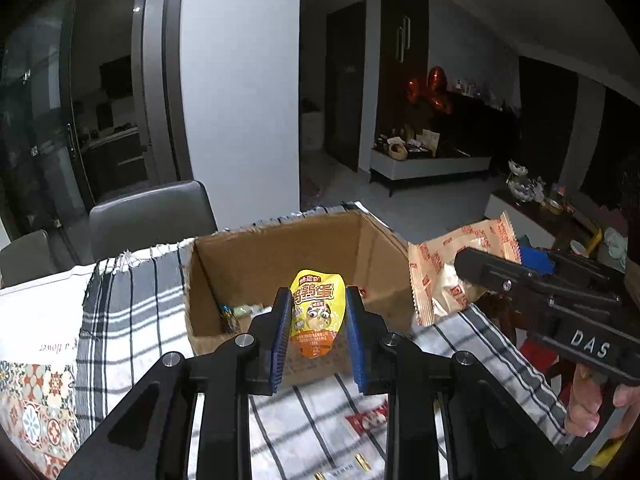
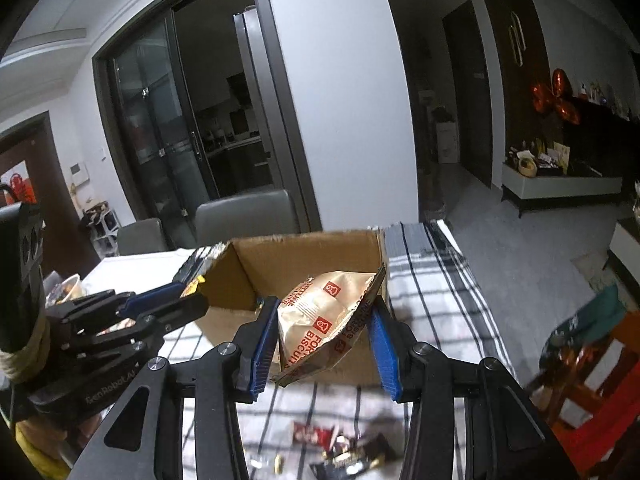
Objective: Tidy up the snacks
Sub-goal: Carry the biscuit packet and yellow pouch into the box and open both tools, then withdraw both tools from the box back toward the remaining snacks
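Observation:
My left gripper (image 1: 318, 322) is shut on a yellow snack pouch (image 1: 317, 312) with a cartoon face, held above the table just in front of an open cardboard box (image 1: 280, 248). My right gripper (image 2: 324, 334) is shut on a beige biscuit bag (image 2: 324, 320) with red print, lifted over the near edge of the same cardboard box (image 2: 304, 256). In the left wrist view the biscuit bag (image 1: 448, 272) hangs to the right of the box in the right gripper's fingers (image 1: 488, 270). In the right wrist view the left gripper's fingers (image 2: 172, 300) reach in from the left. A few small packets lie inside the box.
A black-and-white checked cloth (image 1: 132, 308) covers the table. Several loose snack packets (image 2: 344, 448) lie on the cloth near me, and a red-and-white packet (image 1: 368, 420) too. Grey chairs (image 1: 152, 216) stand behind the table. A person's hand (image 1: 592, 404) grips the right tool.

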Demonstrator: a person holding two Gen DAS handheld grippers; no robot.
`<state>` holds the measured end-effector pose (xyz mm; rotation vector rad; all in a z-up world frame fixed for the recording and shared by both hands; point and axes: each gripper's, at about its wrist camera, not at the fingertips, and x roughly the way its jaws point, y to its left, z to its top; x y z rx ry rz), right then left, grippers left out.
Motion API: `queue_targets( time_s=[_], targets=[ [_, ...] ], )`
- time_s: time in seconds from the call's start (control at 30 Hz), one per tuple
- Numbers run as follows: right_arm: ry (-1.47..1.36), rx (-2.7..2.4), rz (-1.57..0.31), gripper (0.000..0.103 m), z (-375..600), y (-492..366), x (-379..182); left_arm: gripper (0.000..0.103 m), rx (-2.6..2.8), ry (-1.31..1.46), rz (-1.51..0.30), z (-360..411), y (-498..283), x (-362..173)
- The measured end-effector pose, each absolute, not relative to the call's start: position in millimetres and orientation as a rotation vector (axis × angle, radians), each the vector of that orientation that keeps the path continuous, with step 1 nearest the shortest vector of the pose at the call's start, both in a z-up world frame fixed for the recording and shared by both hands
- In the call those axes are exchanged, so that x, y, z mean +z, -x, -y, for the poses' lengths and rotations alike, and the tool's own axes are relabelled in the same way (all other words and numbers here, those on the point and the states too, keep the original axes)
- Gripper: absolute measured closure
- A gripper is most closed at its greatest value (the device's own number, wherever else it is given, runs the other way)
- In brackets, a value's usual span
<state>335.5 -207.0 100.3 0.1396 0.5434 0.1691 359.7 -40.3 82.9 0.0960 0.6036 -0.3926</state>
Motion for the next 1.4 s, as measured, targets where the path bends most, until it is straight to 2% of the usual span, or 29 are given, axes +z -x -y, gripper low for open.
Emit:
queue_targets(
  time_s=[0.53, 0.57, 0.63, 0.67, 0.73, 1.4],
  targets=[
    [-0.073, 0.212, -0.567, 0.057, 187.4, -412.1, 102.0, 0.076, -0.357, -0.069, -0.622, 28.0, -437.3, 74.7],
    [-0.076, 0.212, -0.571, 0.057, 187.6, -414.9, 100.4, 0.074, -0.350, -0.072, -0.631, 28.4, -441.5, 72.3],
    [-0.071, 0.198, -0.584, 0.054, 188.0, -419.0, 97.5, 0.061, -0.331, -0.069, -0.627, 26.7, -442.4, 70.6],
    [-0.054, 0.184, -0.588, 0.048, 187.8, -418.6, 95.7, 0.054, -0.327, -0.066, -0.625, 26.7, -440.9, 71.3],
    [-0.026, 0.153, -0.584, 0.041, 188.1, -415.8, 92.9, 0.051, -0.324, -0.064, -0.615, 23.2, -435.6, 71.6],
    [0.006, 0.263, -0.528, 0.041, 171.3, -309.8, 81.7, 0.049, -0.366, -0.172, -0.521, 18.4, -319.5, 72.2]
  ],
)
